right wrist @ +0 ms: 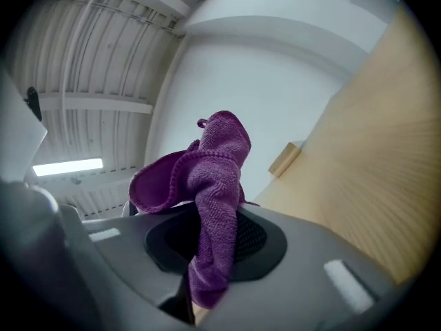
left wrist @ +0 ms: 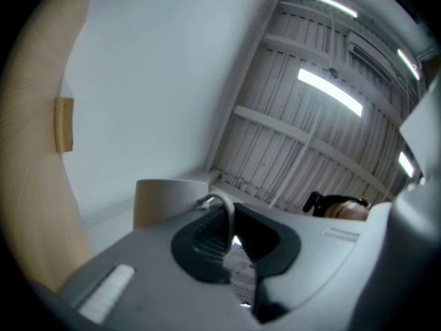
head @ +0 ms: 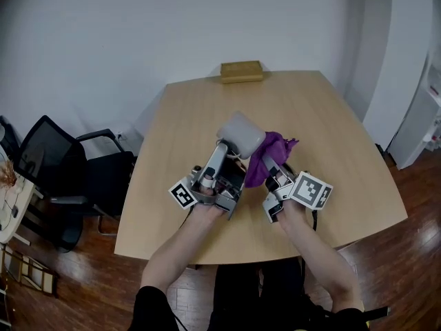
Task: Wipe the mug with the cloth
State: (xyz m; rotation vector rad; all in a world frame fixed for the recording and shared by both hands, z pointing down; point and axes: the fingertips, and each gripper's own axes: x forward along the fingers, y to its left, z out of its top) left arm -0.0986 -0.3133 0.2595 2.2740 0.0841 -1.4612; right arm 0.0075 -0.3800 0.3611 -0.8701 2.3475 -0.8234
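A pale mug [head: 241, 135] is held up off the wooden table [head: 324, 109], bottom turned toward me. My left gripper [head: 224, 150] is shut on it. In the left gripper view the thin handle [left wrist: 224, 209] is pinched between the dark pads of the left gripper [left wrist: 233, 243], and the mug's body [left wrist: 165, 200] shows behind. A purple cloth [head: 269, 154] bunches against the mug's right side. My right gripper [head: 270, 167] is shut on the cloth. In the right gripper view the cloth [right wrist: 217, 185] rises out of the right gripper [right wrist: 210, 254] and folds over above it.
A small wooden box [head: 241, 71] lies at the table's far edge. A black office chair [head: 62, 178] stands left of the table, with a small side table [head: 10, 198] beyond it. White furniture [head: 424, 109] stands at the right. The floor is dark wood.
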